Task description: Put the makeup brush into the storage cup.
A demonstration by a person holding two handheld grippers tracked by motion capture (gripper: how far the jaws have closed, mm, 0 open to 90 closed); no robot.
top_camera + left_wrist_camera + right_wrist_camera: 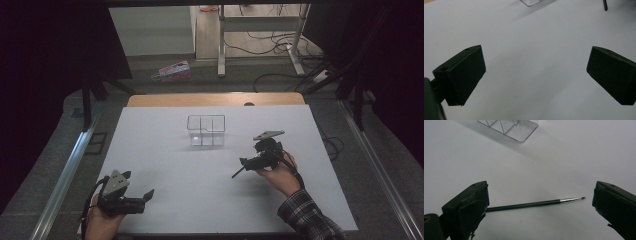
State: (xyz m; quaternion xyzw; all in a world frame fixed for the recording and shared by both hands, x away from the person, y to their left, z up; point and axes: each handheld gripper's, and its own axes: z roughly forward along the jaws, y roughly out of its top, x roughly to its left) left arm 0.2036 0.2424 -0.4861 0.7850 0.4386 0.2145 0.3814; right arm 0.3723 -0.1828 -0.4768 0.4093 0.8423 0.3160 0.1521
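Fine paintbrush [534, 203]: a slim black handle, a short metal ferrule and a small dark tip, lying flat on the white table [564, 160]. In the right gripper view its long axis runs almost crosswise between my right jaws, the handle end passing behind the left-hand jaw and the tip stopping just short of the right-hand one. In the high view the same brush [238, 172] lies just ahead of my right gripper [247, 161], slanting toward the near left.

Right gripper [539, 207]: jaws spread wide, holding nothing, straddling the brush without touching it as far as I can tell. Because the brush lies across the gap rather than along it, I judge that the hand must turn before the jaws can close across the handle.

Clear plastic organiser [206, 130]: a small divided box, standing farther back near the table's middle, well apart from the brush; its near corner shows in the right gripper view [510, 128].

Left gripper [135, 197]: near the table's front left, jaws likewise spread and empty over bare white surface, well away from the brush. My right hand [280, 172] is plainly the nearer one.
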